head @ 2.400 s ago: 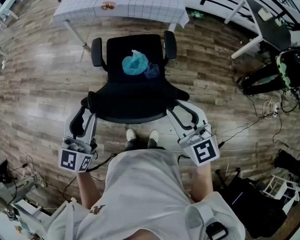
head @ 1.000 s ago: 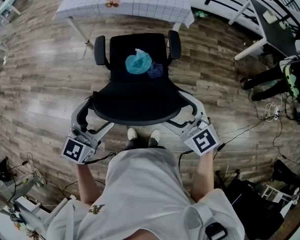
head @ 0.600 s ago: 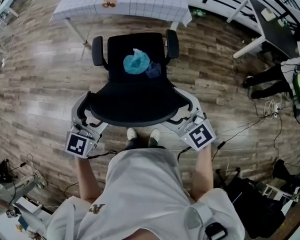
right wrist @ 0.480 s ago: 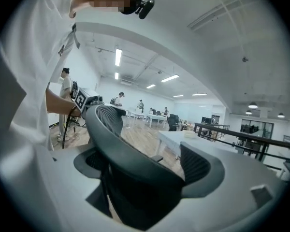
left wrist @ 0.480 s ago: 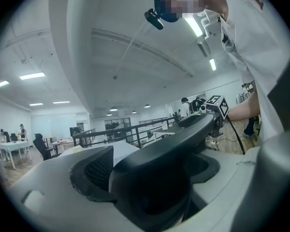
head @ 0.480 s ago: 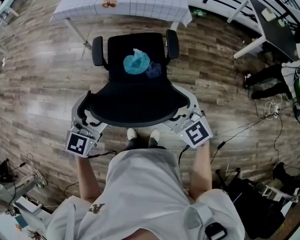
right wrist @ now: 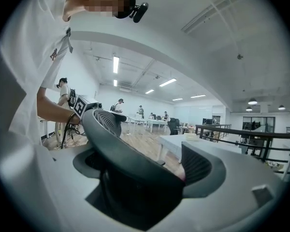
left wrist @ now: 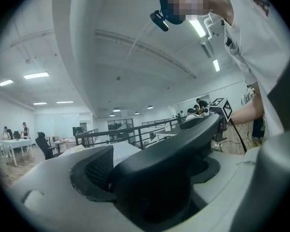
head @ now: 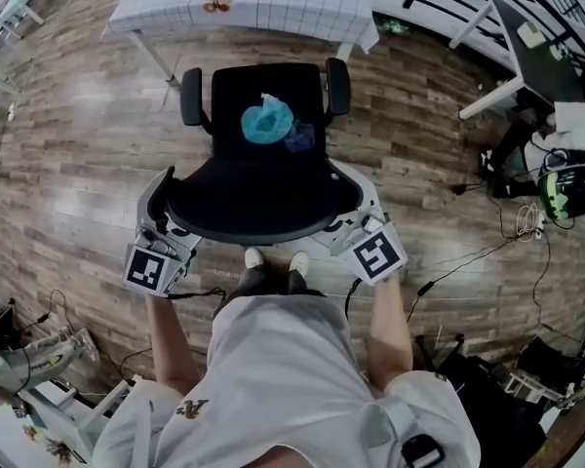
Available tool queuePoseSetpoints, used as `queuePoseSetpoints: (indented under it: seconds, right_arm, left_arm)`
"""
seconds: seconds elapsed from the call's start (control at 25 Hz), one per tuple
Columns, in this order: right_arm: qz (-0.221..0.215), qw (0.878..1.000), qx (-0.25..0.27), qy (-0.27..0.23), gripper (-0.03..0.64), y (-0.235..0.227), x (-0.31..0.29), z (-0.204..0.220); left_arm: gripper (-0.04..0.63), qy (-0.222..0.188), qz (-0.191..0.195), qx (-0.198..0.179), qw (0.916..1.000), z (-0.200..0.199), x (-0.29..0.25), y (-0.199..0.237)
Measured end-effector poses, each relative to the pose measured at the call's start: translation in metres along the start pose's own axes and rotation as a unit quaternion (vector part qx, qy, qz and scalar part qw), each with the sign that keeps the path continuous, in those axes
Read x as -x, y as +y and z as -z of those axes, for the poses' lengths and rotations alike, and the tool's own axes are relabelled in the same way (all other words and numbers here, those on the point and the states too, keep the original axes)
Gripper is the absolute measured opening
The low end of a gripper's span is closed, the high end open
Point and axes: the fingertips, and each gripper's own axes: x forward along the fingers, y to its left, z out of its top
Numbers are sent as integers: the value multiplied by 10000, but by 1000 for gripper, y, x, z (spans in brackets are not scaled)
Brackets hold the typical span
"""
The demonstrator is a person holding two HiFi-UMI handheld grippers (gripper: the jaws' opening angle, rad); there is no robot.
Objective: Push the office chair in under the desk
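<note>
Lowest in the head view, white T-shirt and two bare forearms, both reaching up-frame to the chair back. At lower left, left gripper [head: 168, 213]: jaws spread wide, straddling the curved black top rim of the backrest [head: 263, 234], rim filling most of the gap and leaning on the outer pad, no clear squeeze to be seen. At lower right, right gripper [head: 356, 213]: jaws just been opening, now close to full stretch, same rim lying between them, free pad [right wrist: 200, 170] standing clear of it with daylight showing, so cupping rather than clamping. Centre frame, black mesh office chair [head: 263, 178] on the wood-plank floor [head: 68, 164], seat facing up-frame, crumpled teal cloth [head: 267, 123] and a small dark blue scrap [head: 297, 137] riding on the seat. Further up, two black armrests [head: 190, 97] level with the seat front. Top of frame, desk draped in a white gridded cloth [head: 292, 8], near the chair but apart from it, strip of bare floor between. Lined up and braced, then, but nothing tucked in yet: by the look of it, the whole roll forward under the cloth hem still to do, armrests likely the tight spot.
</note>
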Motion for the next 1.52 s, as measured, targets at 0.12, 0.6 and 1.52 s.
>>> queuePoseSetpoints:
  seconds: [0.12, 0.6, 1.52]
  right_arm:
    - [9, 10000, -31, -70, 460, -2, -2, -2]
    - [146, 9996, -228, -62, 468, -6, -14, -4]
    - [108, 9994, -232, 228, 471, -34, -62, -9]
  left_arm:
    - [431, 22, 10, 29, 10000, 0, -1, 2]
    - [437, 33, 110, 225, 9997, 1, -4, 18]
    - [460, -86, 400, 332, 9986, 5, -35, 72]
